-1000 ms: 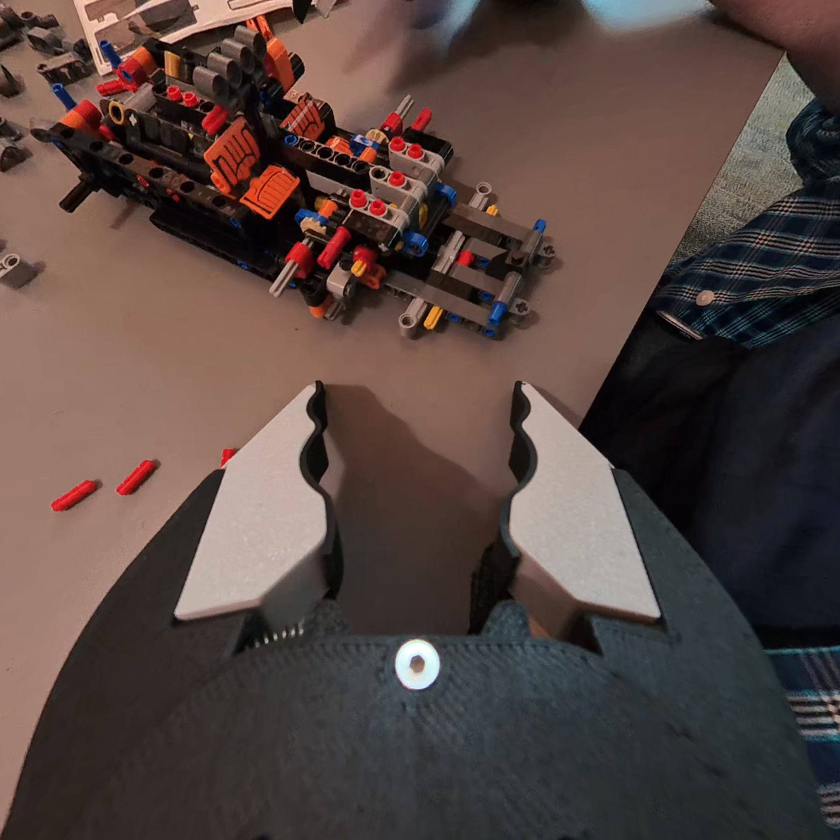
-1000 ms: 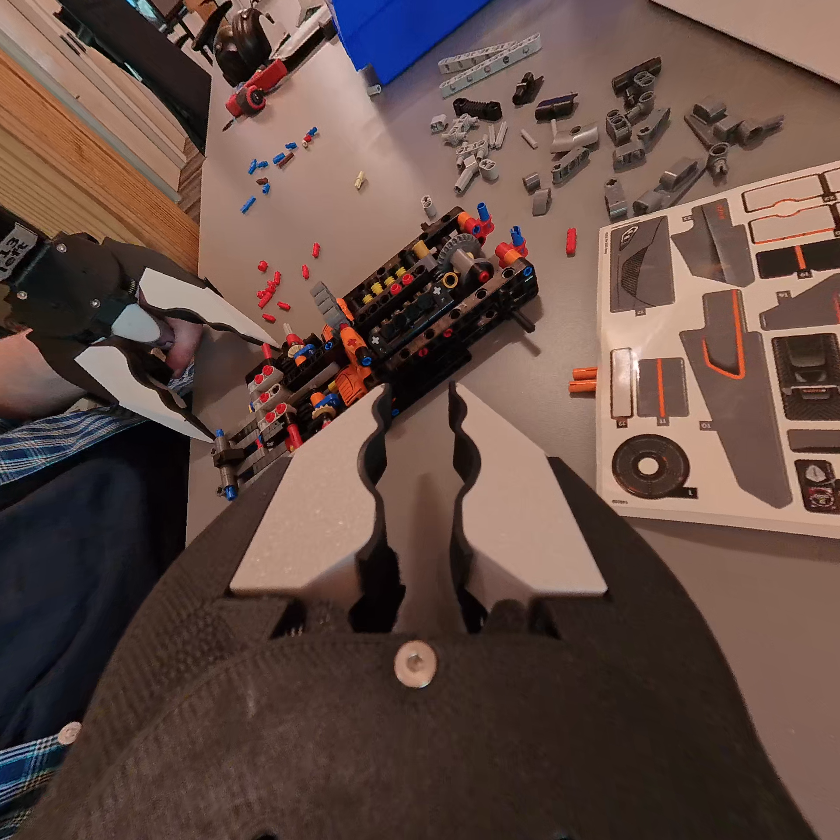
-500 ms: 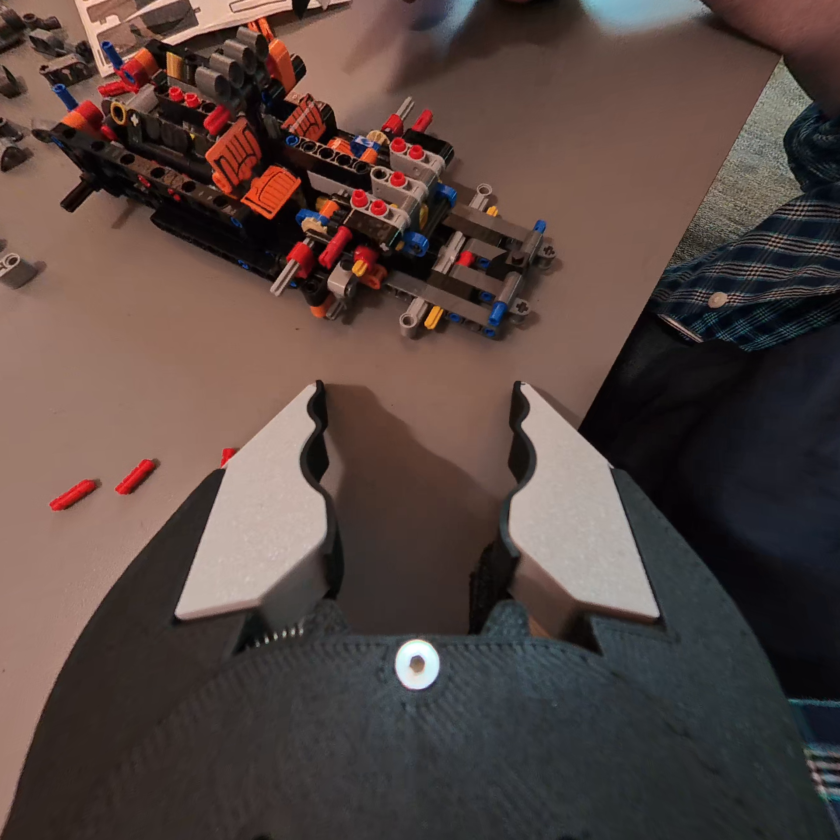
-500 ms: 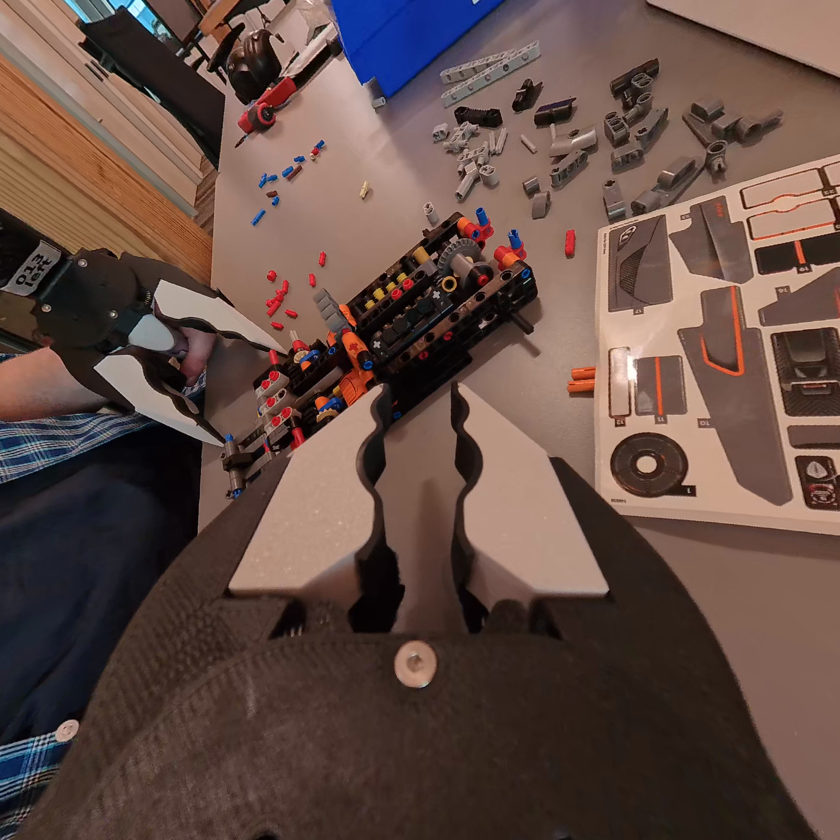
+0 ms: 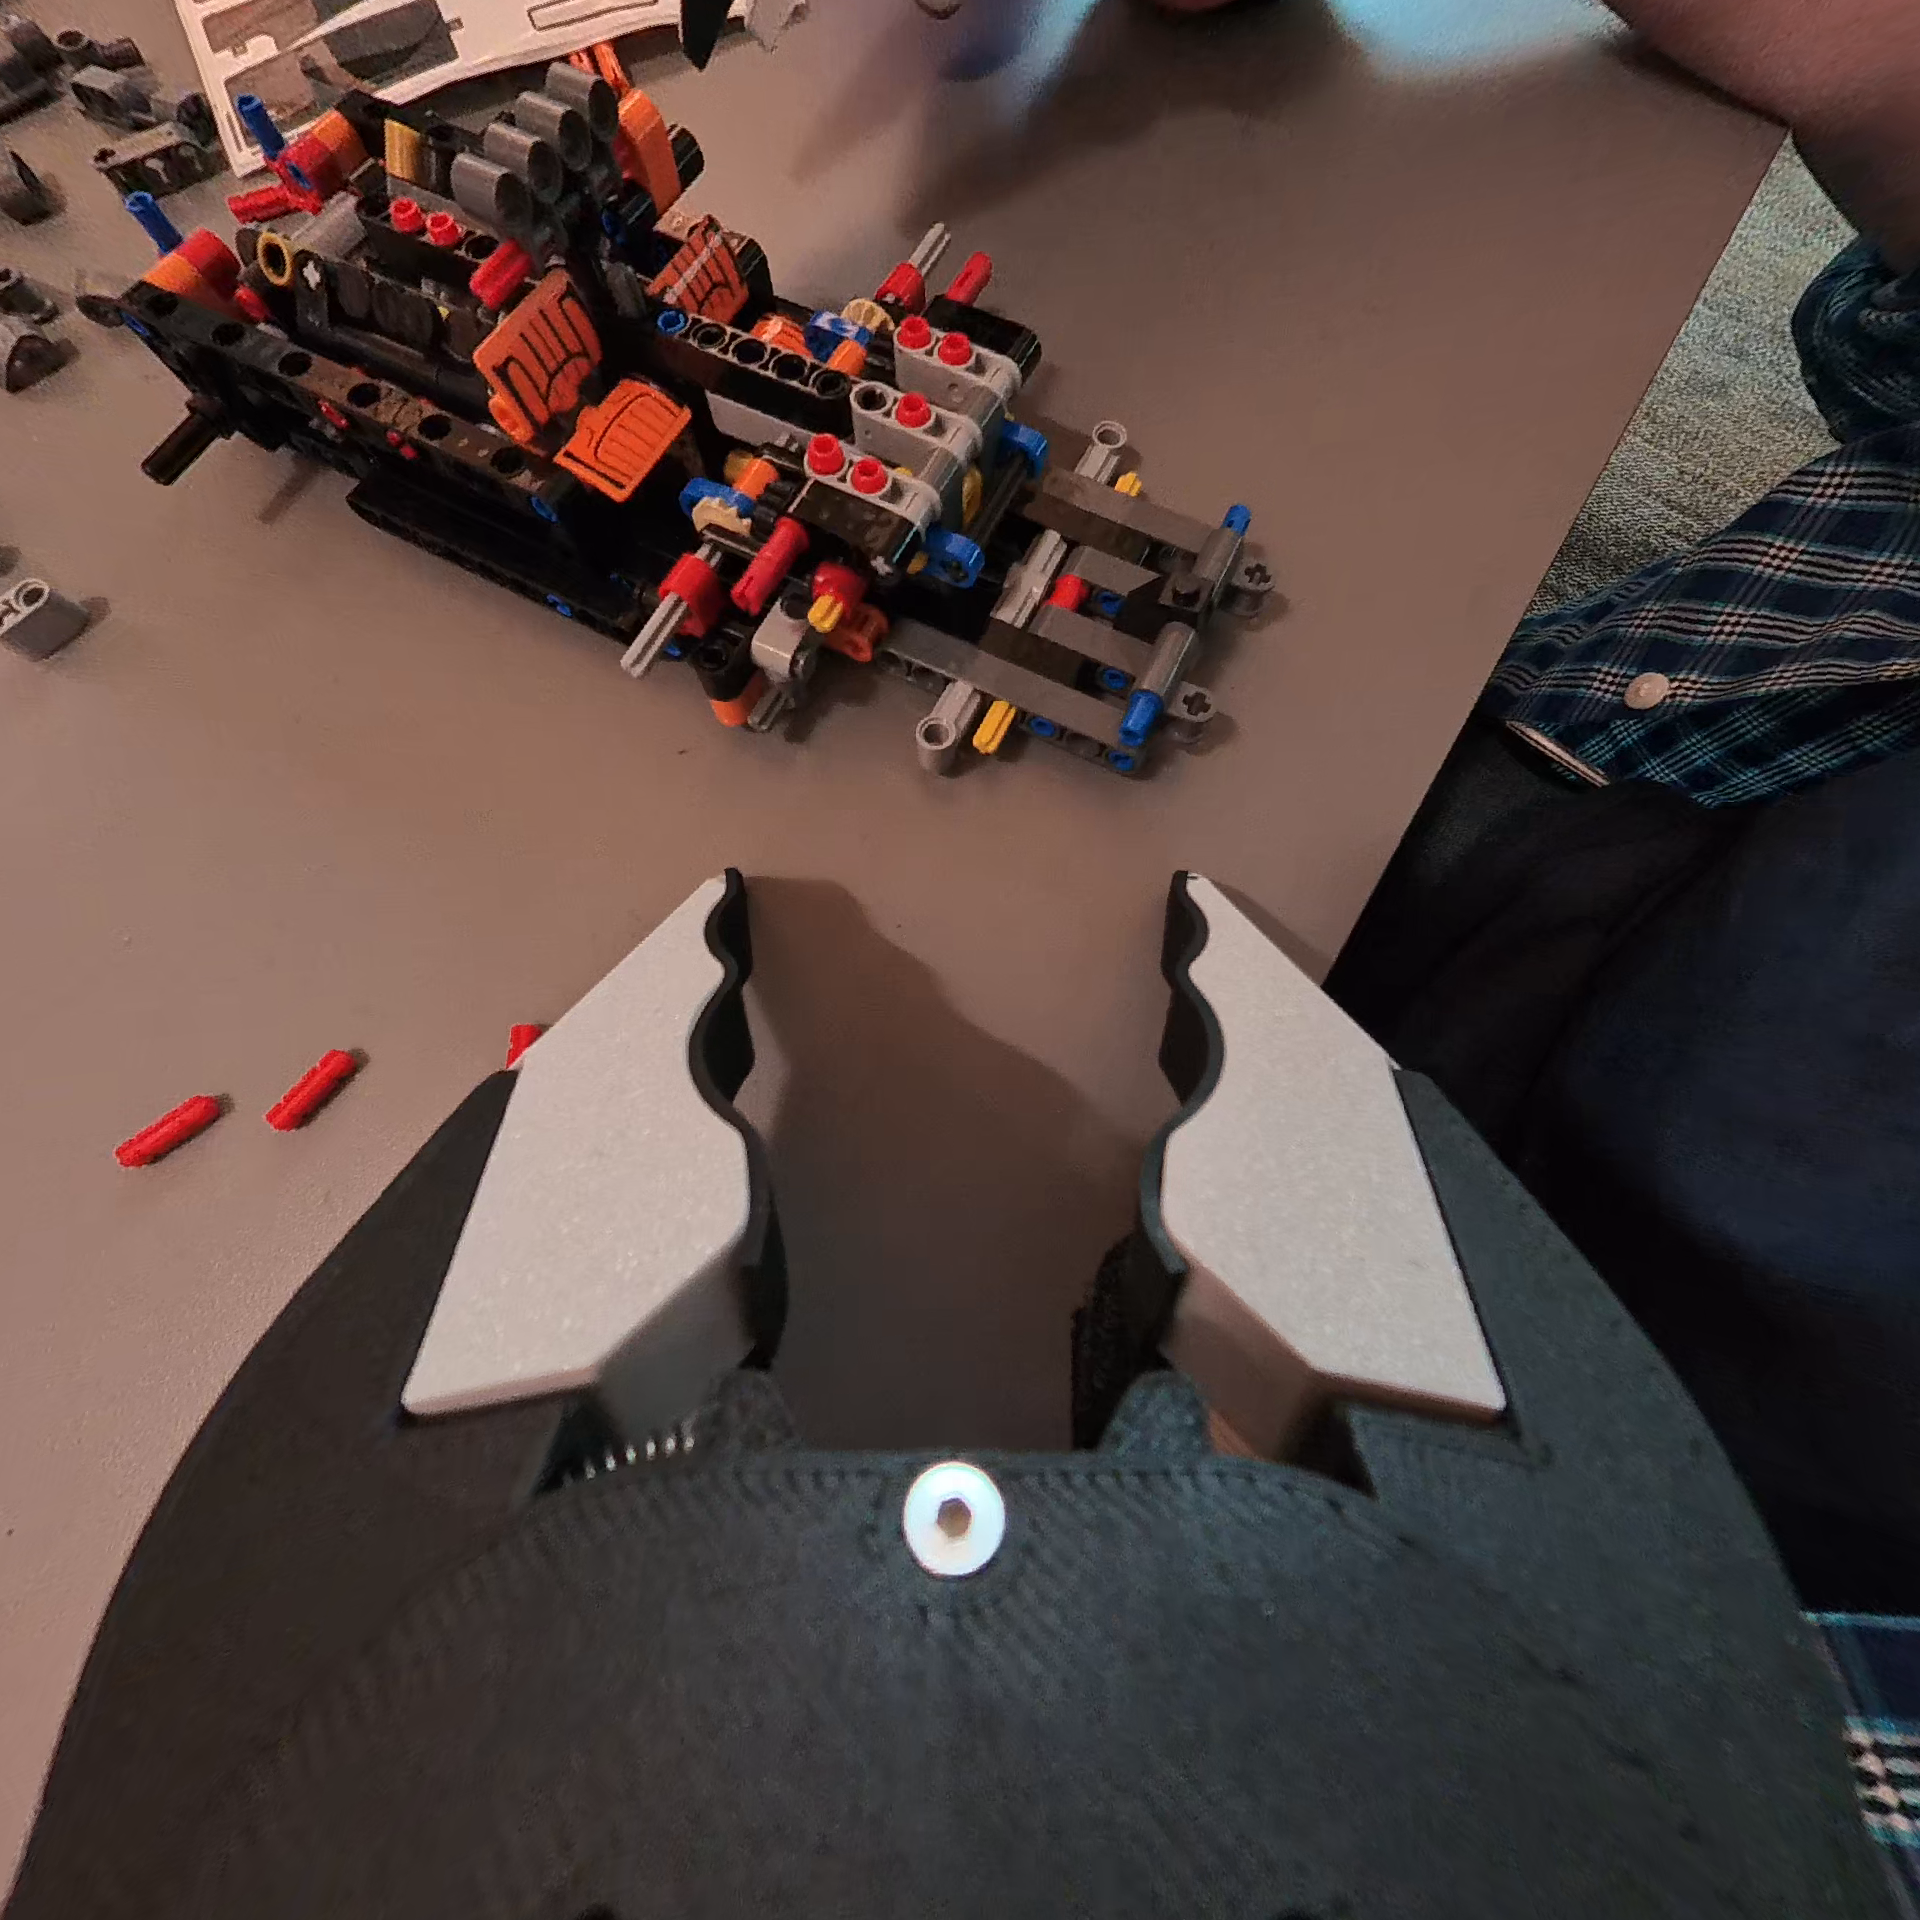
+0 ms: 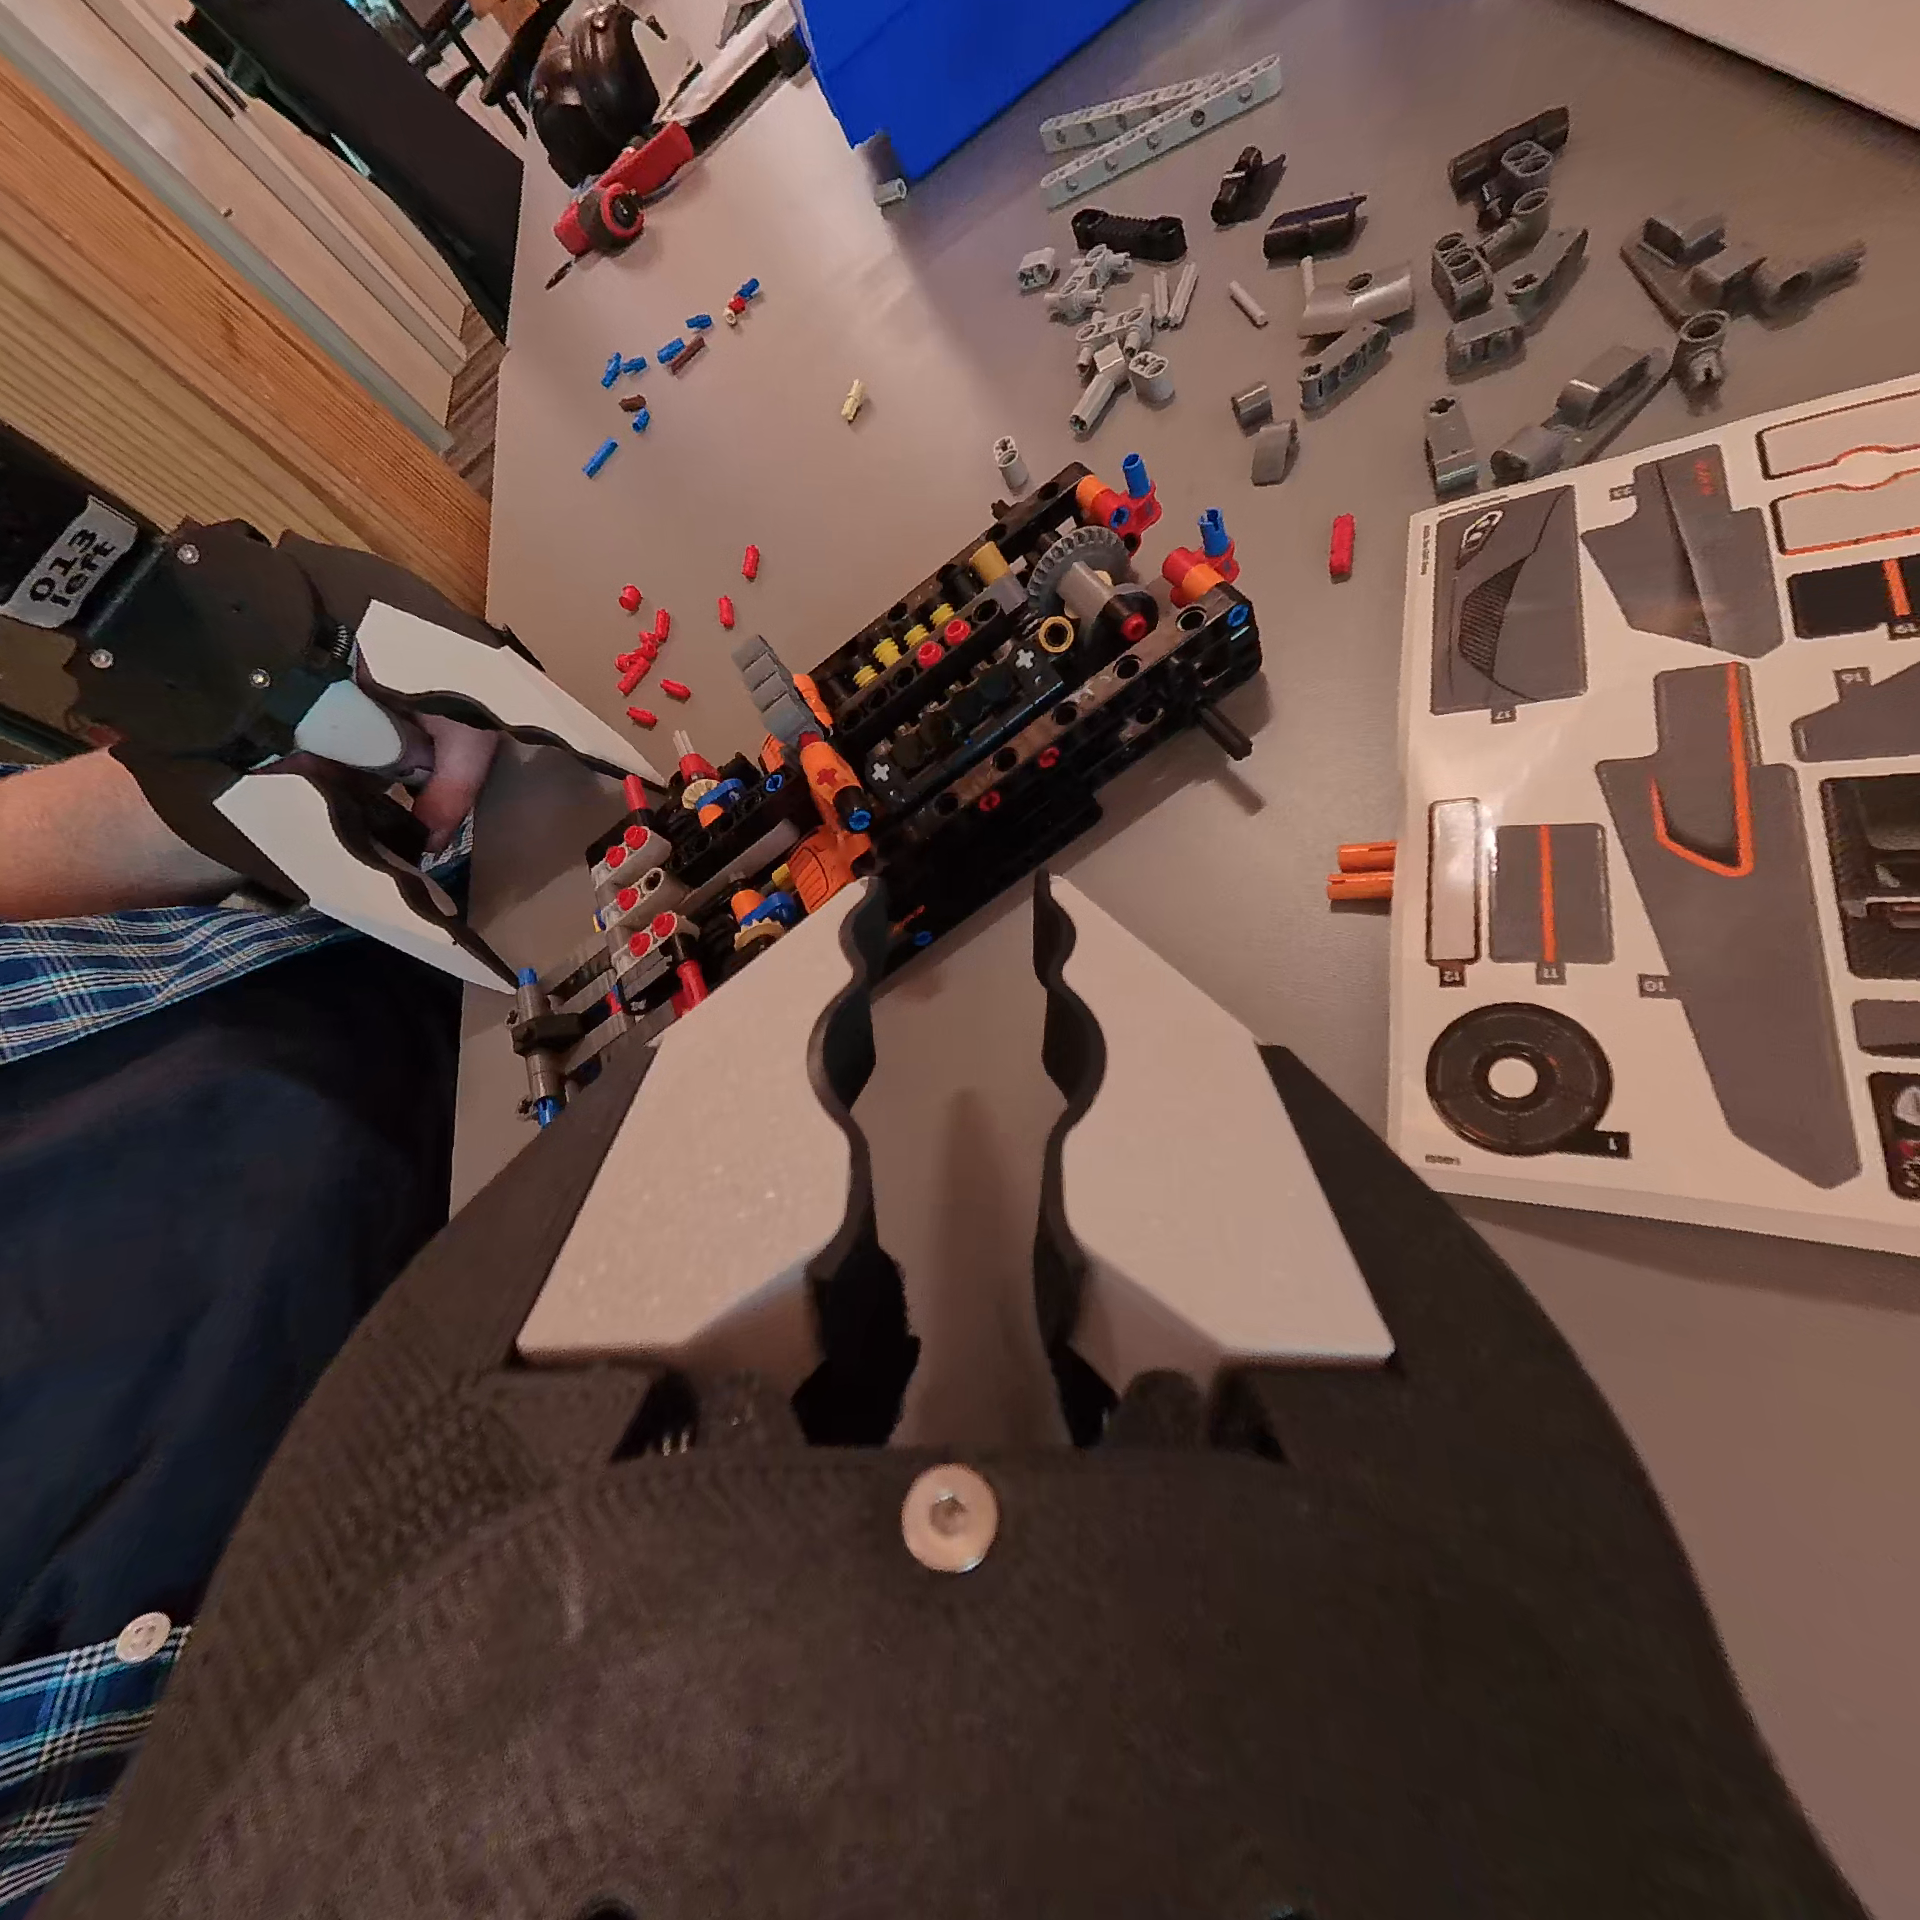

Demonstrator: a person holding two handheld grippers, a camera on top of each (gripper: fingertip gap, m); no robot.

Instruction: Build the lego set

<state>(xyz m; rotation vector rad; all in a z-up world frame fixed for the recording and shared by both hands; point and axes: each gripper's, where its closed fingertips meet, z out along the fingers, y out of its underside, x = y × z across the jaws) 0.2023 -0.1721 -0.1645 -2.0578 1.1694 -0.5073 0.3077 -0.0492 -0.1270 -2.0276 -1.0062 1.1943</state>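
The half-built lego car chassis (image 5: 675, 447), black with orange, red, blue and grey parts, lies on the grey table (image 5: 312, 831). My left gripper (image 5: 956, 883) is wide open and empty, a little short of the chassis's near end. In the right wrist view the chassis (image 6: 987, 707) lies just beyond my right gripper (image 6: 958, 888), whose jaws stand a narrow gap apart with nothing between them. The left gripper (image 6: 584, 881) shows there too, open at the chassis's left end.
A sticker sheet (image 6: 1662, 831) lies right of the chassis, with two orange pins (image 6: 1361, 871) beside it. Loose grey parts (image 6: 1351, 312), red pins (image 6: 649, 655), blue pins (image 6: 644, 384) and a blue box (image 6: 935, 62) lie beyond. Red pins (image 5: 166, 1132) lie left. A person's plaid shirt (image 5: 1714, 644) is at the table edge. Some 15 cm of space lies between my two pairs of fingers.
Almost nothing. The right wrist view has shifted slightly and the left gripper sits a touch closer to the chassis's end. Both jaws keep the same opening.
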